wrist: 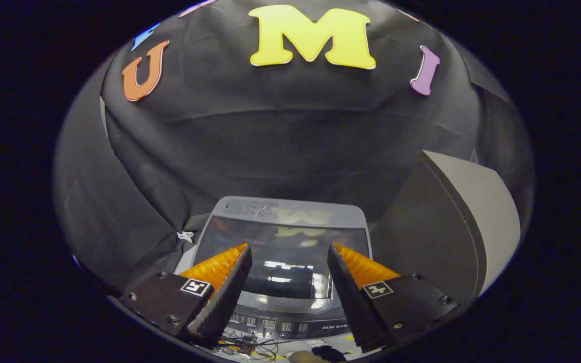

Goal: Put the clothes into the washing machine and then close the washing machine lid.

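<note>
A grey top-loading washing machine [290,214] stands below and ahead of my fingers. Its dark glass lid [285,247] lies flat and shut over the tub, mirroring the wall behind. The control panel [280,325] runs along the machine's near edge, between and under the fingertips. My gripper [289,254] hovers above the lid, open, with nothing between its orange and black fingers [222,282]. No clothes can be made out through the lid.
A large grey panel or box [467,222] stands to the right of the machine, close to its side. Black cloth walls close in behind and to the left. Tangled wires [245,348] lie below the machine's front.
</note>
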Available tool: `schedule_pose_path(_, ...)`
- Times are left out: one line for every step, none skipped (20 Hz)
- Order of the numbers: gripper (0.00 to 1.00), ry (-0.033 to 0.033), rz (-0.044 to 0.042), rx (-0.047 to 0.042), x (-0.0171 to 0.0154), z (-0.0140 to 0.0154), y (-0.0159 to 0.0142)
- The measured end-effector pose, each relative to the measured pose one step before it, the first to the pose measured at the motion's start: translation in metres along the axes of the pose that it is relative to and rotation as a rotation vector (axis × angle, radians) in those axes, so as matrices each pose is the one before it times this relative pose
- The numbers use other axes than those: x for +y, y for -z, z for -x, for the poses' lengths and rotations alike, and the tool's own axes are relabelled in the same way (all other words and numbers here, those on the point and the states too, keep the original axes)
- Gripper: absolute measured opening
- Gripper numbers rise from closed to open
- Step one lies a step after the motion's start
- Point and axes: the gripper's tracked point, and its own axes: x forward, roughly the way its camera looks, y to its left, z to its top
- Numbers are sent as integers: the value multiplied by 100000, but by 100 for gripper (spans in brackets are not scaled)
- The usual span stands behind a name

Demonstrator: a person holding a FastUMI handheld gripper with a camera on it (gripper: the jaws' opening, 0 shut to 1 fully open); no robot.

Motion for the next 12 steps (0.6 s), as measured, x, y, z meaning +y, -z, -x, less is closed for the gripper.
schedule_pose_path(95, -18, -149, 582, -59, -18, 330)
schedule_pose_path(95, -96, -263, 525, -76, 150, 267)
schedule_pose_path(95, -14, -269, 291, 9, 115, 109)
schedule_pose_path(95, -27, -103, 81, -19, 188, 50)
schedule_pose_path(95, 234, 45, -236, -149, 68, -69)
schedule_pose_path(95, 39, -67, -171, -76, 71, -52)
schedule_pose_path(95, 116, -207, -146, -99, 139, -55)
schedule_pose_path(95, -120, -489, -156, -68, 214, -40)
schedule_pose_path(95, -686, -755, -429, -27, 269, -85)
schedule_pose_path(95, -552, -262, -777, -24, 451, -75)
schedule_pose_path(95, -154, 494, -1331, -206, 684, -134)
schedule_pose_path(95, -846, -125, -2209, -194, 1135, -195)
